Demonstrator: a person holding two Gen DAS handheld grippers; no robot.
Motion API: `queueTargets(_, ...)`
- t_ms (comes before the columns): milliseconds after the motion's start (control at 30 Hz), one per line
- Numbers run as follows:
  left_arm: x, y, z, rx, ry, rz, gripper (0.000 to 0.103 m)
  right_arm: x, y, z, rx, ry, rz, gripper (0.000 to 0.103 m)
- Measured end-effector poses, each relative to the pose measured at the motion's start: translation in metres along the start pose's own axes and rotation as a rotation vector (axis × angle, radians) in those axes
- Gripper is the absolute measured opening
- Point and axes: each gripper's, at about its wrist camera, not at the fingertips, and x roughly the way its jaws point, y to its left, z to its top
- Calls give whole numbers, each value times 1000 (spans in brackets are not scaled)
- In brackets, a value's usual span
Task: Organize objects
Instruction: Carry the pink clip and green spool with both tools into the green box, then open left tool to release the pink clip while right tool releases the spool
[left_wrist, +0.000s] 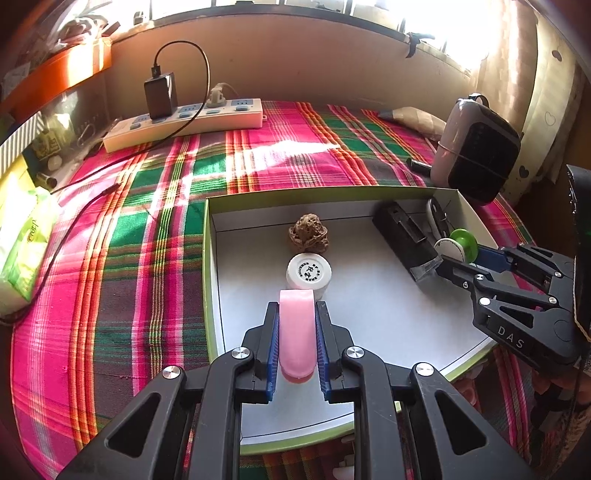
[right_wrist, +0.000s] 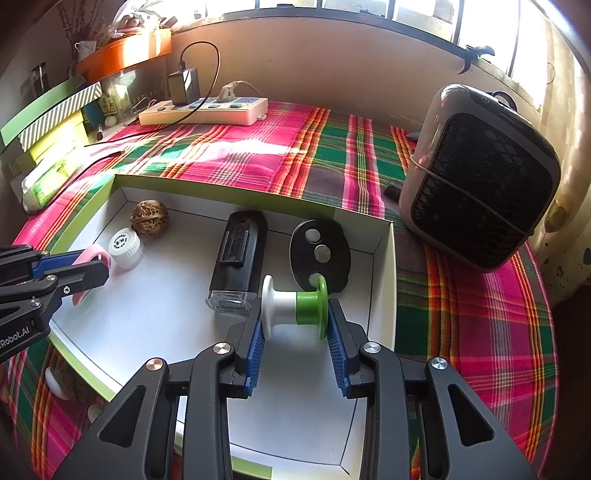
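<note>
Objects for sorting are gathering inside the tray (left_wrist: 210, 258), a shallow white box with a green rim filling the lower middle of both views on a plaid cloth (left_wrist: 147, 206). In the left wrist view, the left gripper (left_wrist: 297, 332) is clamping a pink clip (left_wrist: 296, 332) lengthwise between its blue pads, holding it low over the tray floor just short of a white bottle (left_wrist: 309, 275) and a walnut (left_wrist: 308, 236) lined up above it; that spot looks chosen to extend the row along the tray's left side. In the right wrist view, the right gripper (right_wrist: 295, 325) is pinching a spool (right_wrist: 295, 304), white on one half and green on the other, by its two end flanges, which keeps it from rolling. It is hanging over the tray's right part, just below a black oval fob (right_wrist: 319, 254) and beside a black case (right_wrist: 238, 258) with a clear end. Both items seem to be on their way down to rest, so the placing step appears nearly done. A power strip (left_wrist: 184, 123) sits upper left and a small fan (right_wrist: 480, 177) at right, both outside the tray.
</note>
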Motion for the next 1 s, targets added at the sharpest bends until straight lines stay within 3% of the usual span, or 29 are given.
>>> queueTargets(533,1,-2,1,0,1,5,18,0,1,0,0,-1,-12,33)
queueTargets(800,0,-2,0,-1,1,-9,26,-4,1,0,6,-20,-12,44)
queueTargets(1000,-2,-2,0,-2,2,-10,29,-5,1,-1,14,-22,-14,45)
